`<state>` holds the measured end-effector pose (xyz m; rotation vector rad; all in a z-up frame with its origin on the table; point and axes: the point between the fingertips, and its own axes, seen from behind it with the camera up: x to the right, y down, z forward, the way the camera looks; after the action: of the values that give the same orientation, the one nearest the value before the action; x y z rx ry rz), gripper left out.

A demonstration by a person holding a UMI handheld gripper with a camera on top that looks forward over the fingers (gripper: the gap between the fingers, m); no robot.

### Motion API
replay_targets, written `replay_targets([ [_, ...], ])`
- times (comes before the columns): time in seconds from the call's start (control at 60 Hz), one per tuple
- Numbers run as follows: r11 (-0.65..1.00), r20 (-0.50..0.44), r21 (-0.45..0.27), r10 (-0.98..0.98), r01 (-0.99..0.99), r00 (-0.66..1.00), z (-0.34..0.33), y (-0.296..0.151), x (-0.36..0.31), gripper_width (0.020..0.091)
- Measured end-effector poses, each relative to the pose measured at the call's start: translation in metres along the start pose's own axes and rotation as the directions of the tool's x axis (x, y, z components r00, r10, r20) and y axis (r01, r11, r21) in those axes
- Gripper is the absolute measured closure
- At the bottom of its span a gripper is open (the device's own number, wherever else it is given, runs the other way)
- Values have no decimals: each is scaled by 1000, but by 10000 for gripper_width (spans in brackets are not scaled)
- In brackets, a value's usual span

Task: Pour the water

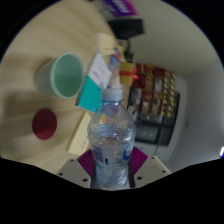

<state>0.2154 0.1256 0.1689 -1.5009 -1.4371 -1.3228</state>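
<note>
Gripper (pixel 112 165) held the capped water bottle (pixel 111 140) upright; next, uncapping and tilting toward the green cup (pixel 62 74) on the worktop (pixel 30 110).

Open tabletop (pixel 25 95) lies beside the bottle (pixel 110 140); a green cup (pixel 62 73), red lid (pixel 45 122) and stacked boxes (pixel 150 95) crowd the far side.

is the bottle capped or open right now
Capped: a white cap sits on the neck of the water bottle, which stands upright, held between the tongs. The green cup lies beyond them on the table.
</note>
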Motion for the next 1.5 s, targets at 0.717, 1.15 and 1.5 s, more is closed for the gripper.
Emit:
replay_targets([
  [0.717,980,100,129,140,-152,985,13,-45,19,672],
  [1.15,-119,269,36,957,-992,-105,8,-40,-35,668],
  [1.5,-104,295,-19,950,-994,-105,19,-64,-96,667],
])
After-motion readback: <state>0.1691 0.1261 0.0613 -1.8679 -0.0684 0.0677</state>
